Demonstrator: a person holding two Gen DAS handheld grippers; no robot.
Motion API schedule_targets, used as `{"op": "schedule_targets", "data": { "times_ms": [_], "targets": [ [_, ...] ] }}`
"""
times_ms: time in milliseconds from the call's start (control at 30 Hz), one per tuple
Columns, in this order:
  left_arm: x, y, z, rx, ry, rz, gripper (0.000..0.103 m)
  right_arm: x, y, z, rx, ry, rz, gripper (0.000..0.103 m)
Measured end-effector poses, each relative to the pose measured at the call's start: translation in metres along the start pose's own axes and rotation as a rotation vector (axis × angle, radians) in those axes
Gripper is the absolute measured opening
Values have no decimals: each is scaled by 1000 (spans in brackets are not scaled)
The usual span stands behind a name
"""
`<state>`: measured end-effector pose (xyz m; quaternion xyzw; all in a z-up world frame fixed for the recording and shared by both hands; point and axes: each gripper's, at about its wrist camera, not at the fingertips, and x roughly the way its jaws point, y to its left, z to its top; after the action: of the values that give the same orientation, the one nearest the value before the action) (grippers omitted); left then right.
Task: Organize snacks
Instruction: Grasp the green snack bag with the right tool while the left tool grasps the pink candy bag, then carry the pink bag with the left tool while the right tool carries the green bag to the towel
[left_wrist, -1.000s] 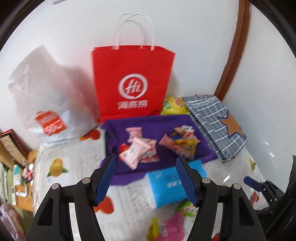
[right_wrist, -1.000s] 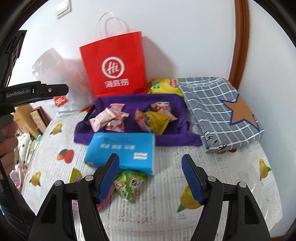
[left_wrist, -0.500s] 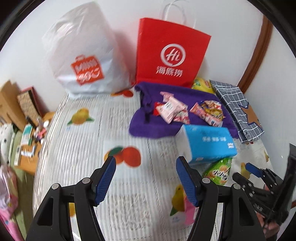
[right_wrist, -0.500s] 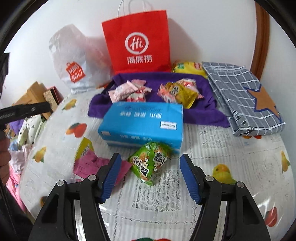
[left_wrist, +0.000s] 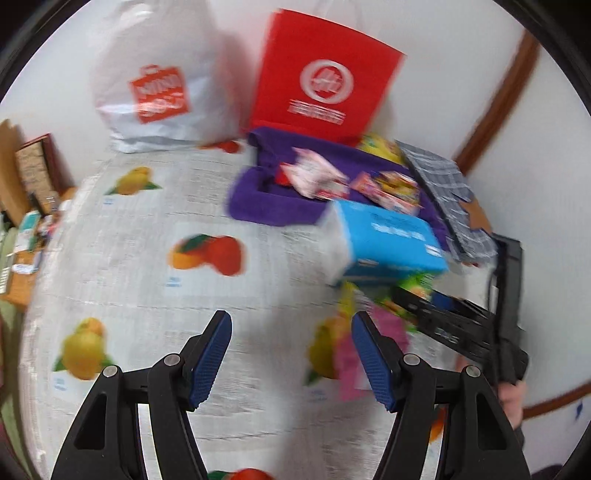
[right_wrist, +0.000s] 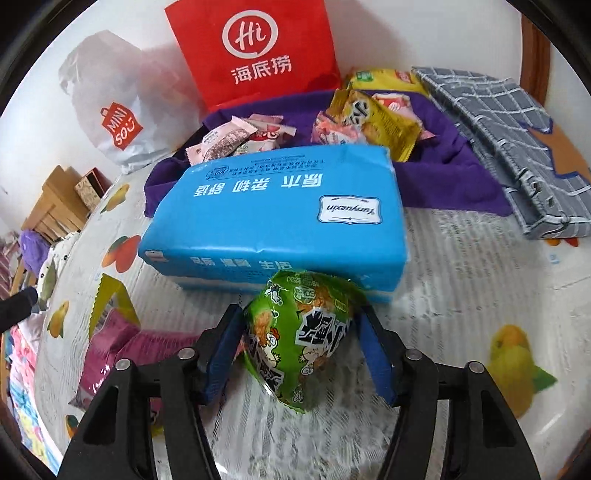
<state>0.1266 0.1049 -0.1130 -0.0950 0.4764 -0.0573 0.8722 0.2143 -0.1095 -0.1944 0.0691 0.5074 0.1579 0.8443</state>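
A green snack packet (right_wrist: 301, 332) lies on the tablecloth in front of a blue tissue pack (right_wrist: 280, 214). My right gripper (right_wrist: 301, 334) is open with its jaws on either side of the green packet, not squeezing it. A pink and yellow packet (right_wrist: 110, 332) lies to its left. Several snacks (right_wrist: 365, 118) sit in a purple cloth tray (right_wrist: 454, 173) behind the tissue pack. My left gripper (left_wrist: 291, 354) is open and empty above the tablecloth, left of the pink packet (left_wrist: 354, 354). The right gripper also shows in the left wrist view (left_wrist: 436, 306).
A red paper bag (right_wrist: 258, 51) and a white plastic bag (right_wrist: 110, 103) stand at the back against the wall. A grey checked folded cloth (right_wrist: 517, 140) lies at the right. A fruit-print tablecloth (left_wrist: 147, 258) covers the table.
My right gripper has moved forward and down until its jaws bracket the green packet. My left gripper has swung left and drawn back, away from the purple tray.
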Motion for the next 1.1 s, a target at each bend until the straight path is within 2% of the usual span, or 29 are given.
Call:
{"op": "schedule_targets", "data": {
  "times_ms": [67,267,300,367,533,600,733,900,1000,1100],
  "targets": [
    [7,-13,-2,26,17,-25,65,-5,-1,-2,-26,-1,18,52],
    [29,-50,-6,102,43,-38,68,-45,-24,-13,-48,-56,19,51],
    [33,-55,-6,118,48,-33,72,-53,-31,-14,-46,-67,17,51],
    [42,-64,-8,158,65,-12,73,-63,-42,-15,-39,-81,14,51],
    [71,-75,-13,212,104,100,73,-81,-65,-22,-19,-104,-4,50],
    [77,-73,-13,191,112,90,71,-84,-70,-26,-19,-104,-4,51],
    [69,-65,-14,168,60,36,55,-80,-70,-32,-26,-99,-15,51],
    [60,-48,-19,157,15,60,53,-72,-61,-35,-57,-107,-41,50],
    [57,-35,-22,131,-20,22,53,-67,-53,-38,-85,-130,-40,50],
    [58,-30,-24,105,-66,18,53,-60,-45,-41,-102,-148,-45,50]
  ]
}}
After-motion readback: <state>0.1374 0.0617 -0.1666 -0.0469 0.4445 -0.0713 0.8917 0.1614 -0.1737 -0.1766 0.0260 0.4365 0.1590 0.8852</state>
